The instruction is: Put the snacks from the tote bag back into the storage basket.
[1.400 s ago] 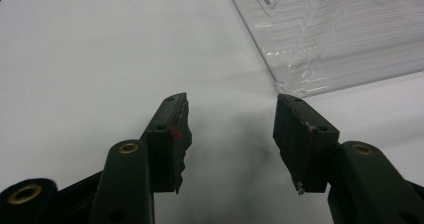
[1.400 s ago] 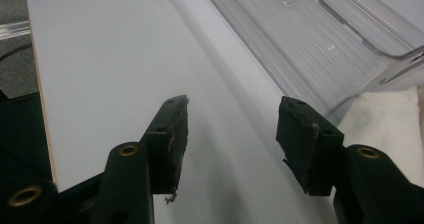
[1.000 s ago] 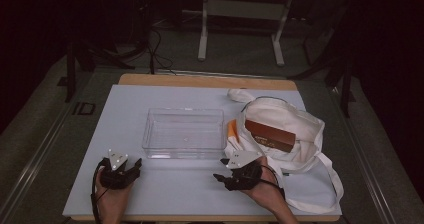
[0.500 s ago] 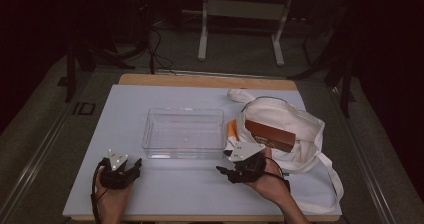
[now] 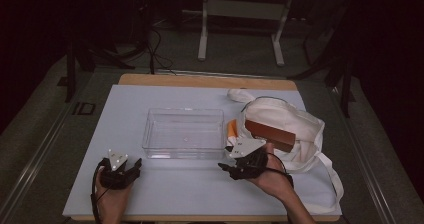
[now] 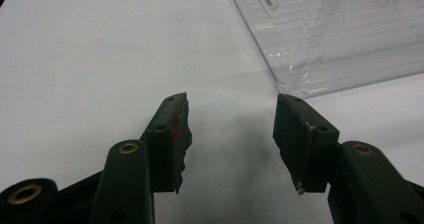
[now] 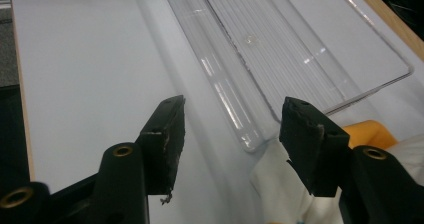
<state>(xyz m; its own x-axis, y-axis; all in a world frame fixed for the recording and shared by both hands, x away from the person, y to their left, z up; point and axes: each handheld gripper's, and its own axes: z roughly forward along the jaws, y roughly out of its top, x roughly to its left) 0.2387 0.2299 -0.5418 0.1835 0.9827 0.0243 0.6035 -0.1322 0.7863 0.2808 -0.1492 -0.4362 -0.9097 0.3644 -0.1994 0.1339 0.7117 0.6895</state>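
Observation:
A clear plastic tray (image 5: 184, 133) stands empty in the middle of the white table mat. Beside its right end lies a white cloth bag (image 5: 300, 124) with a brown box (image 5: 270, 133) on it and an orange object (image 5: 232, 130) at its left edge. My right gripper (image 5: 226, 167) hovers in front of the tray's near right corner. Its jaws have just been opening and stand open, nothing between them (image 7: 231, 134). My left gripper (image 5: 134, 165) rests at the front left, open and empty (image 6: 230, 134), with the tray's corner (image 6: 300, 79) just beyond its tips.
The mat (image 5: 125, 109) lies on a wooden table whose far edge (image 5: 200, 79) shows behind it. The bag's strap (image 5: 332, 176) trails toward the front right corner. Metal stand legs (image 5: 202, 34) are on the dark floor behind.
My right hand has lifted a little and drawn closer to the tray's near right corner. The left hand and gripper have stayed put.

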